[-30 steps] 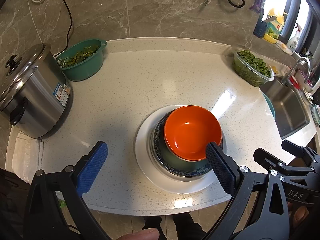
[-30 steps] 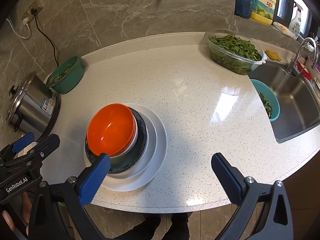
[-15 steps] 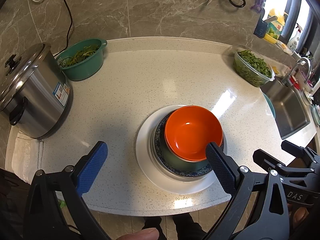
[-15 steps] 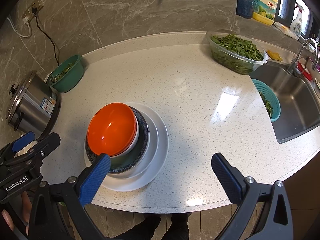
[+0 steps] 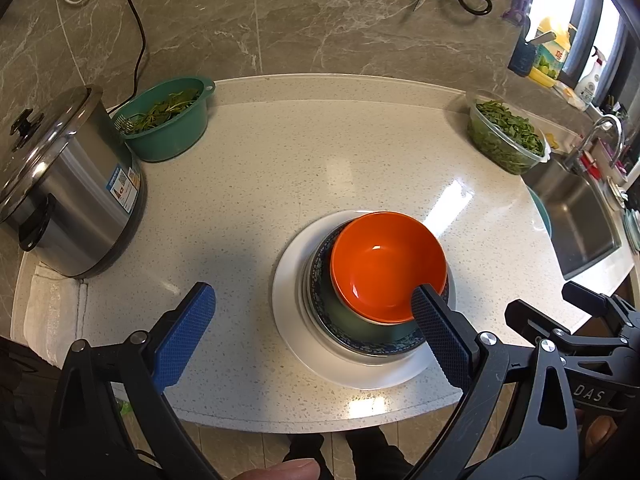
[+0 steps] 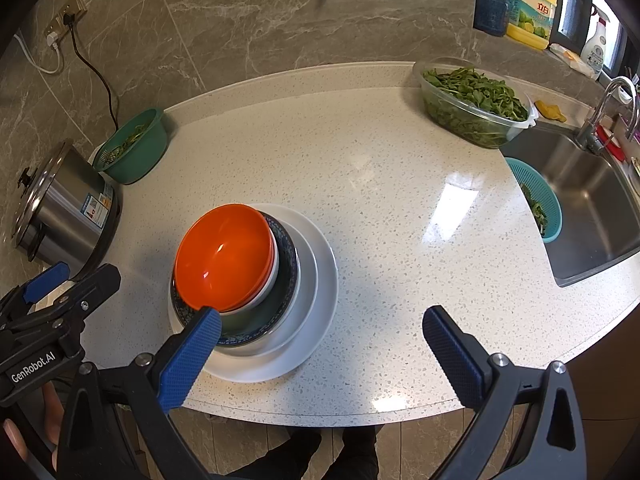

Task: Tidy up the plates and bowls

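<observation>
An orange bowl [image 5: 386, 264] [image 6: 224, 256] tops a stack near the counter's front edge. Under it sit a dark blue-patterned bowl [image 5: 360, 334] [image 6: 286, 256] and a white plate [image 5: 290, 300] [image 6: 320, 280]; a further white dish [image 6: 306, 276] lies between them. My left gripper [image 5: 312, 332] is open above the counter's front, its right finger overlapping the stack's near rim in view; contact cannot be judged. My right gripper [image 6: 322, 350] is open, to the right of the stack, its left fingertip in front of the stack's near edge. Nothing is held.
A steel rice cooker [image 5: 60, 184] [image 6: 60, 208] stands at left with a green basin of greens [image 5: 168, 120] [image 6: 134, 146] behind it. A clear container of leaves [image 5: 506, 136] [image 6: 474, 102] sits at back right. The sink [image 6: 592, 208] holds a blue strainer [image 6: 536, 200].
Both views have crept slightly; the stack sits a touch farther right in each. Both grippers stay open and nothing has been picked up.
</observation>
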Tool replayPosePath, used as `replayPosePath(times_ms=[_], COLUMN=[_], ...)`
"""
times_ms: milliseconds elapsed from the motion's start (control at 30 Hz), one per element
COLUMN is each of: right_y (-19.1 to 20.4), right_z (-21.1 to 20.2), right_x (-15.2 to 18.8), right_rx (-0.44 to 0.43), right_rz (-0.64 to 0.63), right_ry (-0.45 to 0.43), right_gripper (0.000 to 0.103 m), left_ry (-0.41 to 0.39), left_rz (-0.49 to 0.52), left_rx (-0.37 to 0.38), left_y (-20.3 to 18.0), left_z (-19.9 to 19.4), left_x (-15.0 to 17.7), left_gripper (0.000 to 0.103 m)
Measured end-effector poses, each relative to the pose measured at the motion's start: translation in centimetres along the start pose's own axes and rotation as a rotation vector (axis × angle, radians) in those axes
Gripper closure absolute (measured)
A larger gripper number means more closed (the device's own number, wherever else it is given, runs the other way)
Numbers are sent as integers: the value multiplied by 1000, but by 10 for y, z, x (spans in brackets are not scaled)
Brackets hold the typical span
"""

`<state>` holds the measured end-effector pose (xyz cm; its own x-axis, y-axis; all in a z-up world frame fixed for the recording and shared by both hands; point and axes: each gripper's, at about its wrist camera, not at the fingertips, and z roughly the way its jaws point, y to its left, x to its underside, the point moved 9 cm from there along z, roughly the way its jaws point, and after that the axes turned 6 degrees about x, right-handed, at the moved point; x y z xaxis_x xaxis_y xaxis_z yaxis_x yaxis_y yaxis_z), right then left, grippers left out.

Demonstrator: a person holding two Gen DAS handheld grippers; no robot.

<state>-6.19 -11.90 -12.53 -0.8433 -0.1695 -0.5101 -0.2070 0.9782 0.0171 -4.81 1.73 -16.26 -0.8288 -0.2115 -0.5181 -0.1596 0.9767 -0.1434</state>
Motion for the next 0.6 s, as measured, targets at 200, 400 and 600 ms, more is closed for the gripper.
replayPosePath(times_ms=[200,400,600], right_y=[1,1,1], right_z=[2,3,3], right_x=[1,2,2], right_rx=[-1,-2,-2], right_rz=[-5,-5,-5], right_ry=[2,3,3], right_gripper=[0,0,0], left_ry=[1,2,1], left_rz=[-1,-1,0], left_rx=[-2,-4,-5], left_y=[1,-1,-1], left_z=[0,0,0], left_x=[0,1,1], left_gripper=[3,3,3])
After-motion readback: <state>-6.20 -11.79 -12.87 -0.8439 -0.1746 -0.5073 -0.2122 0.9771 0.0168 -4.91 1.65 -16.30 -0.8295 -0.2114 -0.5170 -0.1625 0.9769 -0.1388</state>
